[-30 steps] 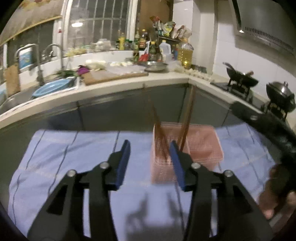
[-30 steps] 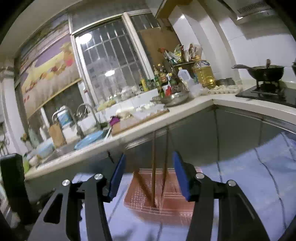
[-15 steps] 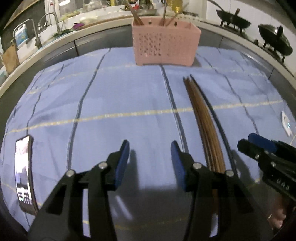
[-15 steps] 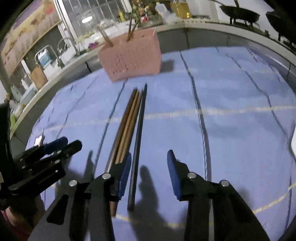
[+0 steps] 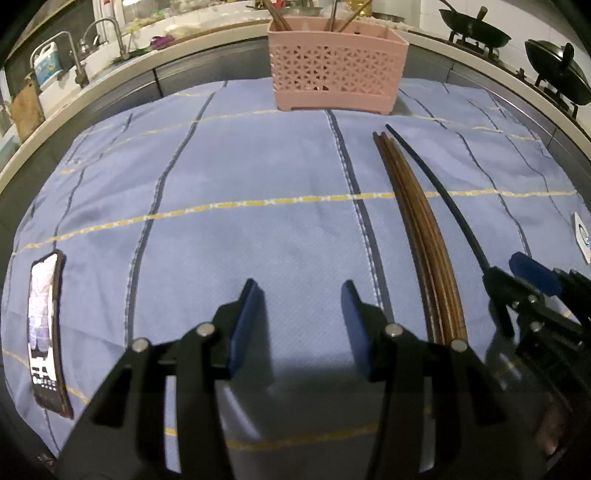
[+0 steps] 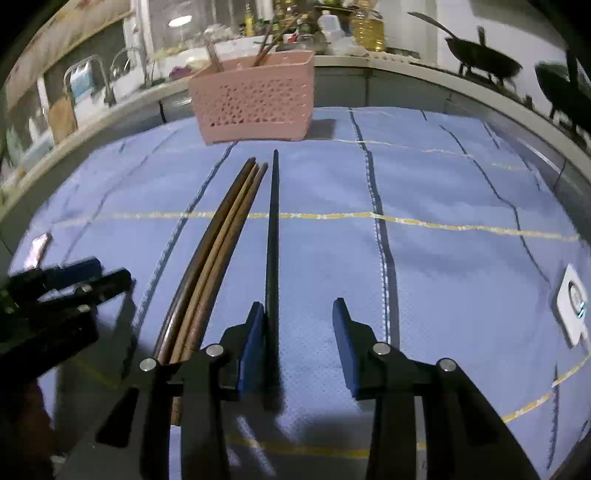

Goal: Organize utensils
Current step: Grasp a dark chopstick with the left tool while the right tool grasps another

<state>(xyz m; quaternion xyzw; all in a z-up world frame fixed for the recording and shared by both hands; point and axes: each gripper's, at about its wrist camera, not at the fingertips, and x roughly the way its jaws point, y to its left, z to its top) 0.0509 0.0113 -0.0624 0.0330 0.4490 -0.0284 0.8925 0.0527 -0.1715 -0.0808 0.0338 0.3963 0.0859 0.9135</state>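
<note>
Your right gripper (image 6: pixel 298 332) sits low over the cloth, jaws spread, nothing pinched; the black chopstick (image 6: pixel 272 236) runs up between them, hard against the inner face of the left-side pad. Your left gripper (image 5: pixel 298 321) is likewise spread wide over bare cloth, holding nothing, and it shows at the left edge of the right wrist view (image 6: pixel 70 291).

Blue tablecloth (image 5: pixel 258 166), dark stripes and yellow lines, covers the whole work surface. Pink perforated utensil basket (image 5: pixel 338 79) stands upright at the far edge; several chopsticks lean inside it. Brown wooden chopsticks (image 5: pixel 417 225), a tight bundle, lie flat on the cloth, tips toward the basket, just left of the black one and apart from it. In the left wrist view the black chopstick (image 5: pixel 439 195) ends at your right gripper (image 5: pixel 517 280).

Phone (image 5: pixel 46 332), screen lit, lies at the cloth's left edge. Small white device (image 6: pixel 572 304) rests at the right edge. Two dark woks (image 5: pixel 476 31) sit on the stove behind.
</note>
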